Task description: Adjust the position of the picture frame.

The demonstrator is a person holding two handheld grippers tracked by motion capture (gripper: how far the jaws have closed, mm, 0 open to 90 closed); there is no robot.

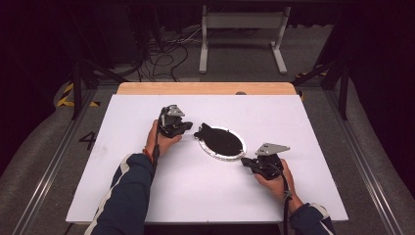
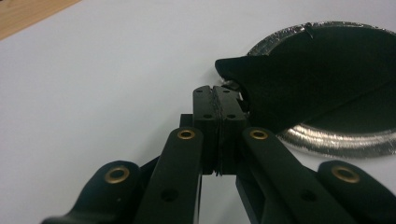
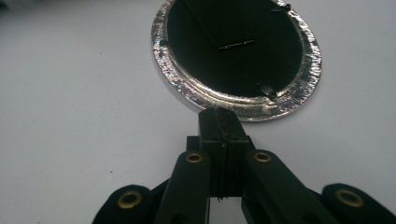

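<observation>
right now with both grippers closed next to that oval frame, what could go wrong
1. The oval silver frame lies loose on the smooth white table; a nudge from the shut right gripper at its rim could slide it rather than pin it.
2. The black stand flap sticks out past the rim beside the shut left gripper; pushing it could fold or strain it.
3. With both sets of jaws shut, neither can grasp anything until it opens.

The oval frame (image 1: 222, 143) lies near the middle of the table (image 1: 147, 196). A stand flap (image 1: 208, 133) rises from the frame's back at its left end. The left gripper (image 1: 188, 126) sits just left of the frame, the right gripper (image 1: 247, 164) just beside its near right edge.
</observation>
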